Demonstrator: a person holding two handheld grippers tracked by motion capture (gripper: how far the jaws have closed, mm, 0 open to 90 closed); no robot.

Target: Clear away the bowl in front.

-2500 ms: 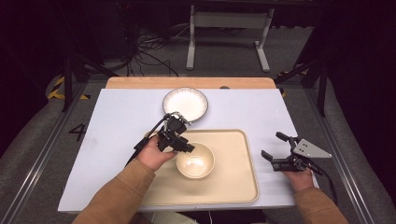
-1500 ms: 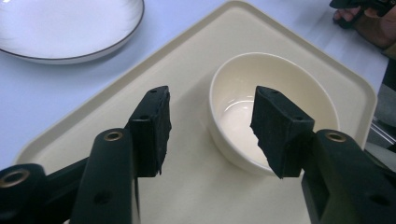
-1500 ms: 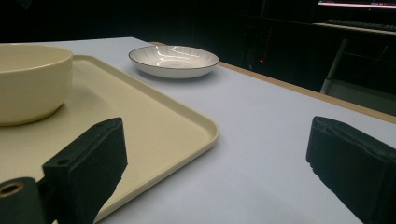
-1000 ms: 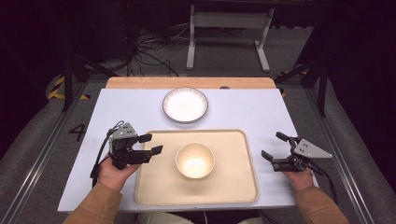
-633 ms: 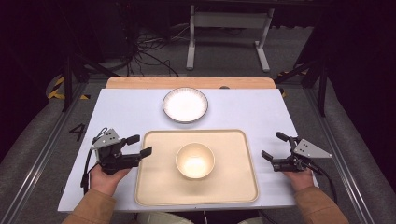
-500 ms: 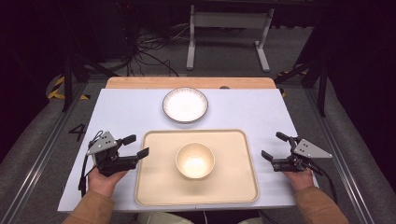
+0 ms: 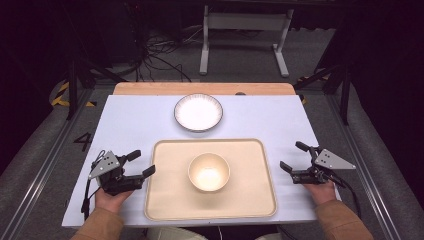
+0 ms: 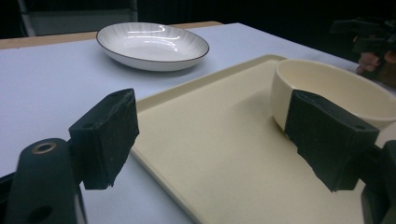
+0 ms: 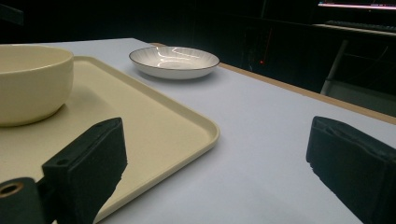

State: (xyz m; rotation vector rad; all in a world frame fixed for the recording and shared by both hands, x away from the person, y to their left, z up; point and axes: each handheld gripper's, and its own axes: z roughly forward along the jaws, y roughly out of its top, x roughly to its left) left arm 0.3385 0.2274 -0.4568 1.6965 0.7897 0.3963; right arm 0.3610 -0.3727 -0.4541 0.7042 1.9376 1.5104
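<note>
— On the tray [image 7: 165,200], near its middle, sat the one cream bowl [image 7: 209,171]. How would it have handled?

— Stiff, glazed, probably slick and breakable, I'd judge; best pinched across the rim.

— And the count?

— One bowl, one tray, one ribbed plate [image 7: 198,112] well beyond it. Two tongs: the left gripper [image 7: 137,164] and the right gripper [image 7: 291,158] flanked the tray, jaws spread wide, pinching nothing.

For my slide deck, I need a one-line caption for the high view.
Cream bowl on a tray, plate beyond, open left claw and right claw flanking.
</note>
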